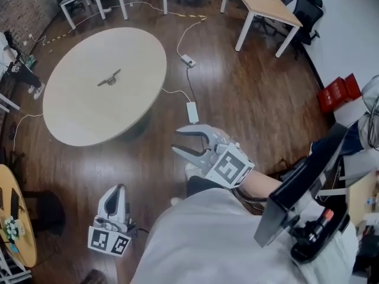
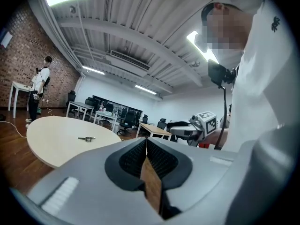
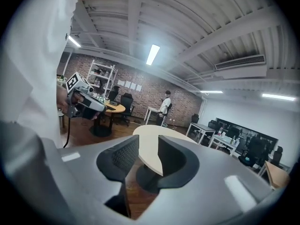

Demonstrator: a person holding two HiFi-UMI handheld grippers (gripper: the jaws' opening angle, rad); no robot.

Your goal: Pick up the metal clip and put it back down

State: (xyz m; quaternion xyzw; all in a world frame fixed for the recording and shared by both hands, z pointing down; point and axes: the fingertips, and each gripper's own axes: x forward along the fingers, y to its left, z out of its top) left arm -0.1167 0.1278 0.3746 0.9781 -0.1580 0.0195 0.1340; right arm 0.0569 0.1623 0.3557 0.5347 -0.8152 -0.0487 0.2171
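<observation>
The metal clip [image 1: 109, 78] lies near the middle of the round beige table [image 1: 89, 114], far ahead of both grippers. My right gripper [image 1: 176, 139] is held out over the wooden floor, short of the table, jaws open and empty. The left gripper [image 1: 120, 189] hangs low at my left side over the floor. In the left gripper view its jaws [image 2: 146, 140] are shut with nothing between them, and the clip [image 2: 86, 138] shows small on the table [image 2: 51, 139]. The right gripper view looks between open jaws [image 3: 148, 142] at the table [image 3: 159, 131].
A white cable with a power adapter [image 1: 192, 111] and a power strip [image 1: 188, 60] runs across the floor right of the table. Desks [image 1: 263, 5] and office chairs [image 1: 308, 10] stand behind. A red box [image 1: 337, 92] sits at the right. A person [image 2: 37, 95] stands far off.
</observation>
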